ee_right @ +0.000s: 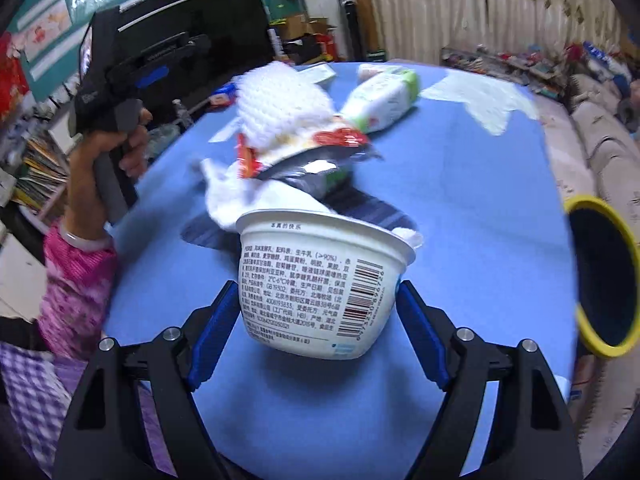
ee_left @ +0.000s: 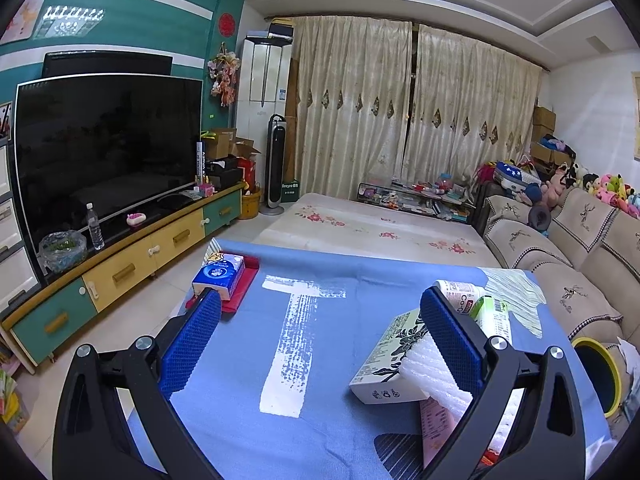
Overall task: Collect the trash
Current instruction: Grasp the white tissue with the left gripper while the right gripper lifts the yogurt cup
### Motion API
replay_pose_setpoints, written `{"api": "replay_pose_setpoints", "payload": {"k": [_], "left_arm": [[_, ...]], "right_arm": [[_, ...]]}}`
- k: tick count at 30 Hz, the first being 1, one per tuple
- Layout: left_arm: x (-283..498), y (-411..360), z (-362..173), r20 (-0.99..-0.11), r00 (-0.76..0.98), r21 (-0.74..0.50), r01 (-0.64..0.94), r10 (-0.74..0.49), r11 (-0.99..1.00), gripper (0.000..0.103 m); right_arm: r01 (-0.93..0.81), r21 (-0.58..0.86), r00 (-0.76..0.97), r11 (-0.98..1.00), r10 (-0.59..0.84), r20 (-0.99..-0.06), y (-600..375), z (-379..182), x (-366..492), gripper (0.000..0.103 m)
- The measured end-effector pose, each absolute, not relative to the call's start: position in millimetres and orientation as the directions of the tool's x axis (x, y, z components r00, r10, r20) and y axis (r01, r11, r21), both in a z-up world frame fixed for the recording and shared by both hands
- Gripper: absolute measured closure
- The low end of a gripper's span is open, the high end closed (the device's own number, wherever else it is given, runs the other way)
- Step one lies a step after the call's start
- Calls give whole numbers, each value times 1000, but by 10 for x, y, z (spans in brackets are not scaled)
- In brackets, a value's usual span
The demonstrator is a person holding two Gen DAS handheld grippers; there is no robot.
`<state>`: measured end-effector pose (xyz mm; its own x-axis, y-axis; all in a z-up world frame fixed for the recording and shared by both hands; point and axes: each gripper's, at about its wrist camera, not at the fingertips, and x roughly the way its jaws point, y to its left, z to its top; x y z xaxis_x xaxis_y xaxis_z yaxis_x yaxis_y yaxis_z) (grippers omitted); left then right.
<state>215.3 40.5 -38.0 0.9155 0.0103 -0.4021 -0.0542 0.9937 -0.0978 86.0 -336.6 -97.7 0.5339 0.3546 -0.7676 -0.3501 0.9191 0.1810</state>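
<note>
Right tool (ee_right: 318,312) clamped on cup (ee_right: 324,280) at lower centre, bin (ee_right: 600,276) at right edge not yet reached; left tool (ee_left: 320,340) apart and empty; wrapper (ee_right: 304,148), bottle (ee_right: 380,96), foam (ee_right: 280,108) left on worktop (ee_right: 460,184).

On the blue tablecloth (ee_right: 460,184) lie several pieces of rubbish: one white yogurt cup (ee_right: 320,280), one piece of white foam netting (ee_right: 276,108), one red and white torn wrapper (ee_right: 320,142), one crumpled white tissue (ee_right: 228,196), one green and white packet (ee_right: 380,100), one white bottle (ee_left: 460,294) and one flower-printed carton (ee_left: 388,356). At the cloth's far left corner sits one blue tissue pack (ee_left: 220,274). Just off its right edge stands one yellow-rimmed bin (ee_right: 600,280). Two grippers are in view.
</note>
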Motion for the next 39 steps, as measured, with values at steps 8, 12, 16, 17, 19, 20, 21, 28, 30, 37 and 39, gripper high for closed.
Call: {"api": "replay_pose_setpoints", "payload": {"k": [8, 12, 16, 17, 19, 20, 21, 28, 30, 37, 39], "left_arm": [[2000, 183, -320, -349, 933, -88, 62, -89, 994, 5], [1872, 15, -250, -326, 921, -82, 196, -212, 977, 5], [1547, -339, -175, -302, 830, -4, 490, -468, 872, 5], [1435, -490, -192, -315, 783, 43, 576, -536, 816, 5], [1311, -707, -253, -357, 716, 99, 668, -600, 738, 5], [1262, -835, -300, -387, 679, 125, 709, -624, 694, 5], [1214, -995, -380, -430, 633, 151, 753, -644, 640, 5], [1057, -1770, -876, -606, 500, 225, 853, -619, 470, 7], [1020, -1901, -974, -624, 482, 229, 865, -615, 446, 12], [1121, -2126, -1117, -665, 442, 187, 879, -602, 438, 36], [1167, -2153, -1142, -681, 422, 158, 883, -599, 442, 52]], "right_arm": [[-296, 341, 597, 892, 451, -663, -3839, -719, 791, 28], [-220, 223, 669, 950, 313, -674, -3874, -626, 830, 28], [-214, 208, 685, 954, 298, -665, -3907, -541, 857, 28], [-217, 206, 687, 954, 299, -662, -3921, -510, 861, 28], [-228, 215, 685, 950, 313, -658, -3958, -459, 865, 28], [-229, 210, 686, 951, 310, -658, -3977, -435, 853, 28], [-231, 209, 688, 950, 312, -655, -3989, -407, 849, 28], [-243, 235, 694, 941, 338, -636, -4093, -297, 778, 28], [-245, 252, 692, 936, 351, -630, -4126, -297, 759, 28], [-257, 278, 700, 926, 376, -607, -4220, -240, 693, 28], [-259, 277, 708, 925, 377, -598, -4236, -202, 676, 28]]}}
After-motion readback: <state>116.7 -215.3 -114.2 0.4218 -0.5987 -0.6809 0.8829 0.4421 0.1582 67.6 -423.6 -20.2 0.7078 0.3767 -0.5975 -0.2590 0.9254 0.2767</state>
